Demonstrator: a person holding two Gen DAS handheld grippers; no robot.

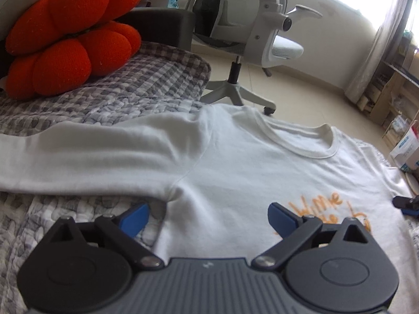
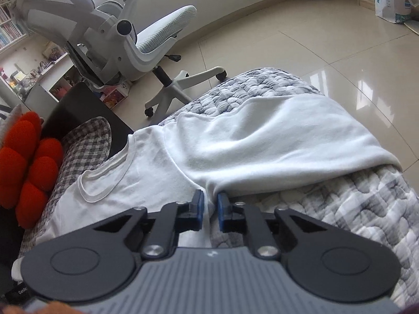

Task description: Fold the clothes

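Beside the orange cushion (image 1: 70,36), our white shirt (image 1: 235,172) lies flat, collar toward the chair (image 1: 251,34), sleeves outstretched crosswise; left gripper (image 1: 208,218) jaws spread; right gripper (image 2: 209,209) jaws pinch the shirt's underarm.

I make out orange handwritten lettering (image 1: 322,204) on the white shirt (image 1: 235,172), something like "Winnie"; the rest is too blurred to read.

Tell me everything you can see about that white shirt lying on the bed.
The white shirt is a soft, fleecy-looking long-sleeved top with a ribbed round collar and orange handwritten-style lettering on the chest. It lies face up, spread on a grey-and-white quilted blanket, both sleeves stretched outward, lightly wrinkled, not yet folded. The right gripper has its blue fingers nearly closed around the fabric at one underarm seam; the left gripper hovers open at the other underarm.
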